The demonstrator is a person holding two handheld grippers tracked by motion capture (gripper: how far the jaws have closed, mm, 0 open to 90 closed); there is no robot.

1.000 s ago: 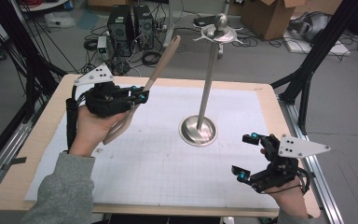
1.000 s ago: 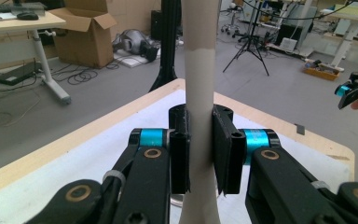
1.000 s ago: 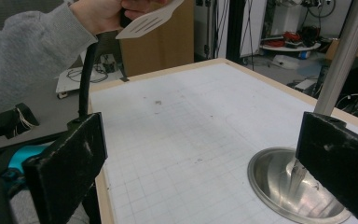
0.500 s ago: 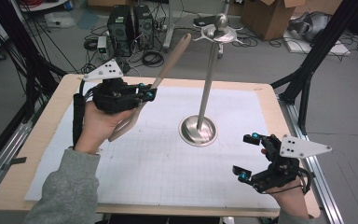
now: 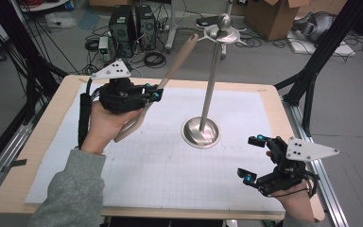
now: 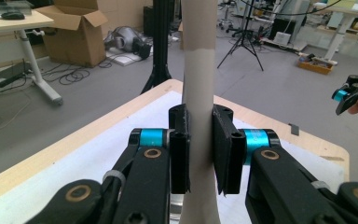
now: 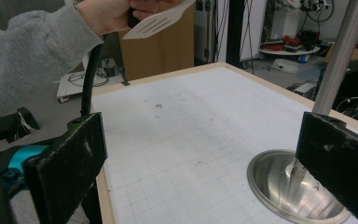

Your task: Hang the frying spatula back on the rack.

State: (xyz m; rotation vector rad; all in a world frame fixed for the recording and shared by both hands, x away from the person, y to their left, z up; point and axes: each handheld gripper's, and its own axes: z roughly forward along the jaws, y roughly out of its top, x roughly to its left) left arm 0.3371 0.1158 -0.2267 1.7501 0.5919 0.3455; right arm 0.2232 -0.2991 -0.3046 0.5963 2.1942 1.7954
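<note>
A: Left tool point(image 5: 157, 96): nearly closed, black pads clamped on both sides of the handle of a pale beige slotted spatula with a long smooth flat handle point(image 6: 198, 112). Held in the air above the desk's rear left part.

B: Confirmed from the left gripper view. Handle running straight up between the pads, matte, slightly waisted. Blade end?

A: Seen in the right gripper view: flat blade point(image 7: 158, 21), thin, cut by narrow parallel slots, sitting just below the holding hand. From the high view, handle tilted up and away toward the top of the polished steel stand with a round dished base and a slim upright pole point(image 5: 207, 106). Handle tip near the stand's top, apart from it.

B: Stand top?

A: Ball finial over a ring of small hook arms point(image 5: 224, 29), shiny metal. Base resting on the white gridded mat point(image 5: 146, 165), near its middle right.

B: Right tool point(image 5: 254, 160)?

A: Wide open, nothing between the pads, touching nothing. Hovering low over the desk's front right corner. Pads flat, black, faintly scuffed; blue sleeves at the joints.

B: Desk?

A: Light wooden desk with rounded corners point(image 5: 38, 142), mat covering most of it, thin grid lines, a few grey smudges.
</note>
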